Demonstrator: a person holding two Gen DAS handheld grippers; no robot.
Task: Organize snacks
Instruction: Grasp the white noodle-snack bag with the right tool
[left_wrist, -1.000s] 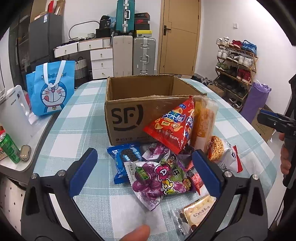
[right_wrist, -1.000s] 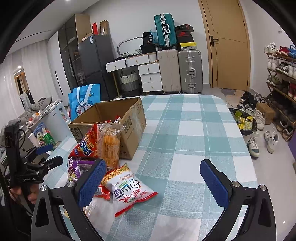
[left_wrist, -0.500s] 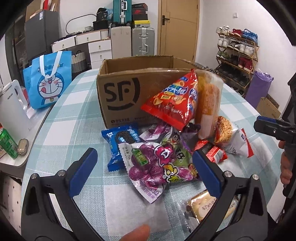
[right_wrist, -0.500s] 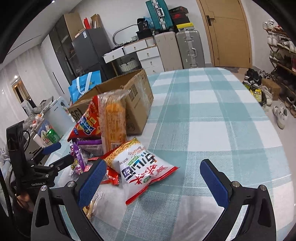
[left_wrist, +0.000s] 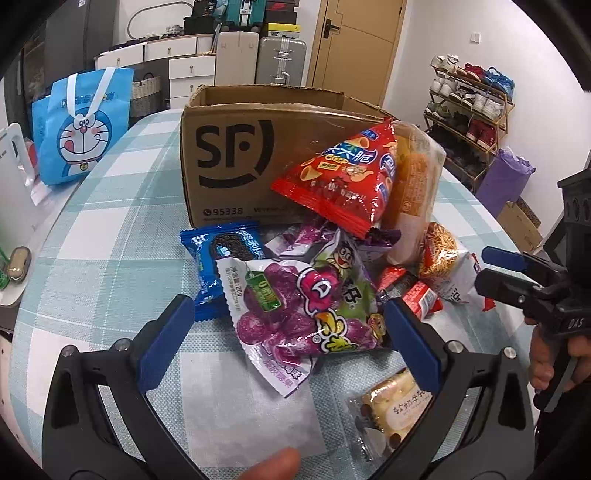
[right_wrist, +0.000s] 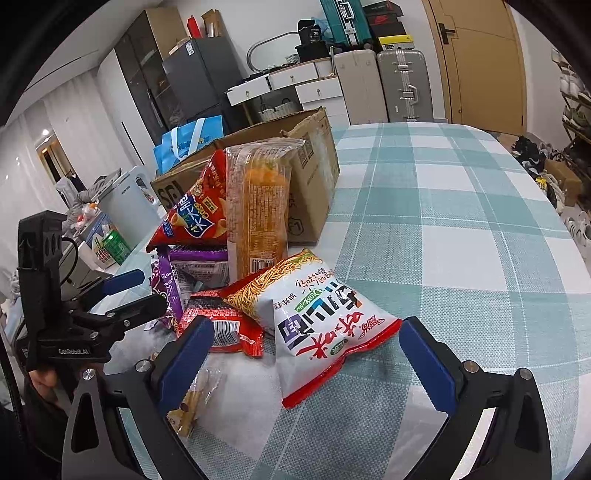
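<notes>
A pile of snack packs lies on the checked table in front of an open cardboard box (left_wrist: 236, 162). My left gripper (left_wrist: 288, 302) is open, its fingers either side of a purple grape candy bag (left_wrist: 295, 325). Beside that bag lie a blue cookie pack (left_wrist: 221, 258) and a biscuit pack (left_wrist: 391, 410). A red crisp bag (left_wrist: 340, 181) and a long orange pack (left_wrist: 413, 192) lean on the box. My right gripper (right_wrist: 306, 325) is open, just short of a white and red noodle snack bag (right_wrist: 321, 317). A small red pack (right_wrist: 221, 325) lies to that bag's left.
A blue cartoon tote (left_wrist: 81, 125) stands beyond the table's left side. Bare checked tablecloth (right_wrist: 461, 221) stretches to the right of the box. Suitcases (right_wrist: 402, 85) and drawers stand at the back wall. A shoe rack (left_wrist: 469, 110) lines the right wall.
Both grippers have moved in closer to the snack pile, which now fills more of each view. Both stay open. No pack has moved.
</notes>
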